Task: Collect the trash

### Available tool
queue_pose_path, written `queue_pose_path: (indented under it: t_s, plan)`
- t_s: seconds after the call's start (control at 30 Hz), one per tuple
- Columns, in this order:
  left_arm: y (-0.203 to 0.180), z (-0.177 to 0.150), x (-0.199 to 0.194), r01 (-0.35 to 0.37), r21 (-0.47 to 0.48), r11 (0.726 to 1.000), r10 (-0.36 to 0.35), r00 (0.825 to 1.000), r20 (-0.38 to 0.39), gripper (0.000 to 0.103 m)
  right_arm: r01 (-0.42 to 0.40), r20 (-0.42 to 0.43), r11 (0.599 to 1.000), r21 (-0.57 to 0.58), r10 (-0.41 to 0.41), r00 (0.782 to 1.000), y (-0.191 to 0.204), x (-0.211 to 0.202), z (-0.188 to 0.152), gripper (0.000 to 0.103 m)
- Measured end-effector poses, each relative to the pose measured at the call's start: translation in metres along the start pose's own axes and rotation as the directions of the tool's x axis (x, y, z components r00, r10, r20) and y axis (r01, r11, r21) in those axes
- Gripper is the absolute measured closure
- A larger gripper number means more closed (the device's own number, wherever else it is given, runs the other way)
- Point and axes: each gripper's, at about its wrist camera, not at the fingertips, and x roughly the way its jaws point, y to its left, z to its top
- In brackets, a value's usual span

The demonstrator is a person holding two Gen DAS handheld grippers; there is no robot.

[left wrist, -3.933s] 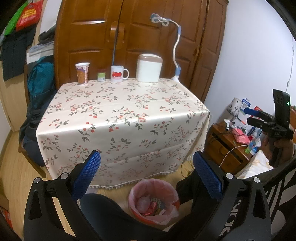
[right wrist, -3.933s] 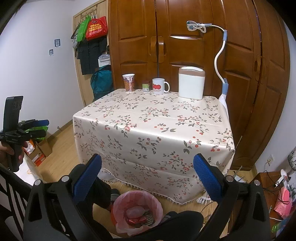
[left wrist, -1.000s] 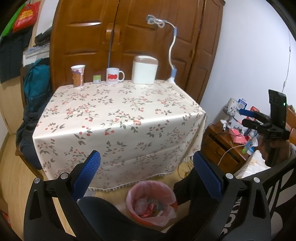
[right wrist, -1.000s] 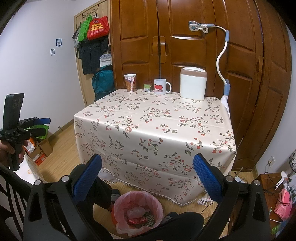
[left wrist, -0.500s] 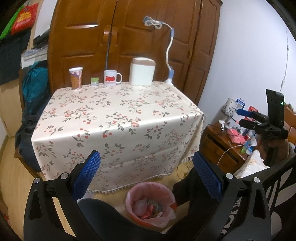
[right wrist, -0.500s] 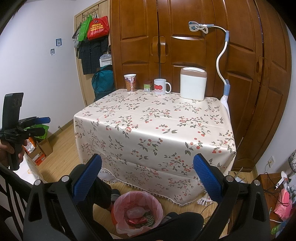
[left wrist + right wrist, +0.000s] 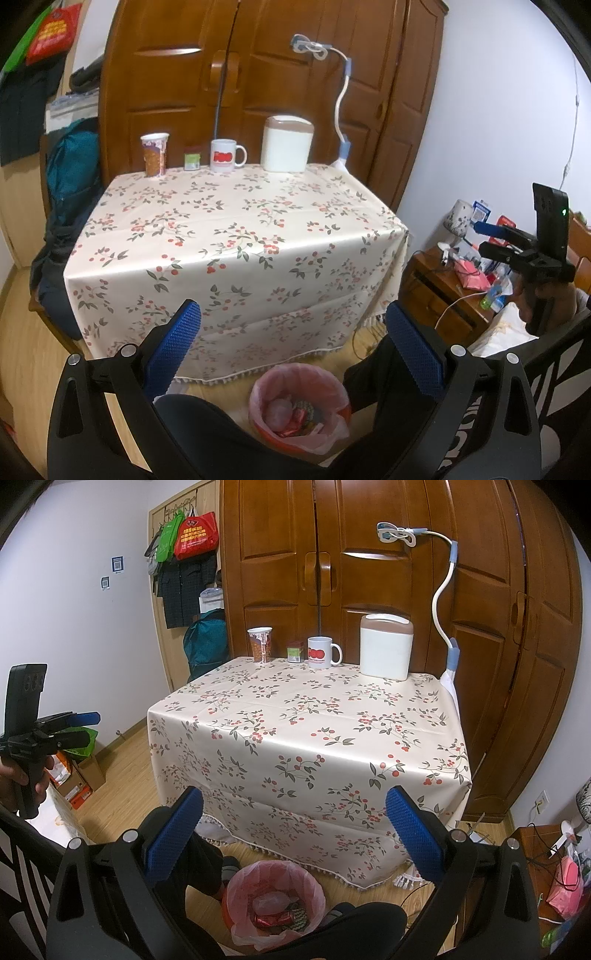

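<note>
- Left wrist view: left gripper [image 7: 293, 345] at bottom of frame, blue pads spread wide apart, nothing between them.
- Trash bin [image 7: 334, 437] with pink liner sits on the floor at lower centre, below the hanging tablecloth edge; wrappers visible inside.
- Table [image 7: 236, 236] with floral cloth fills mid-frame. Along its far edge, left to right: paper cup [image 7: 154, 154], small green box [image 7: 192, 159], white mug [image 7: 224, 156], cream canister [image 7: 287, 144].
- Right gripper [image 7: 495, 236] at right edge of frame, held up in a hand; fingers close together, whether fully closed I cannot tell.
- Right wrist view: right gripper [image 7: 293, 825] at bottom, blue pads wide apart, holding nothing.
- Trash bin [image 7: 236, 919] at lower centre, a red wrapper inside.
- Left gripper [image 7: 79, 727] at left edge, mid-height, gripped by a hand.
- Same cup, box, mug, canister row at the table's far edge.
</note>
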Motion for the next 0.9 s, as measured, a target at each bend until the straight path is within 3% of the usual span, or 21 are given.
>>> queue_pose_path:
  t_s: [0.9]
  plan:
    - [0.0032,0.0012,0.0046,-0.028,0.003,1.000,0.028,0.999,-0.036,0.006,-0.020,-0.013,1.000,-0.014,0.020,1.000,-0.0036,0.0034,0.0024,0.005]
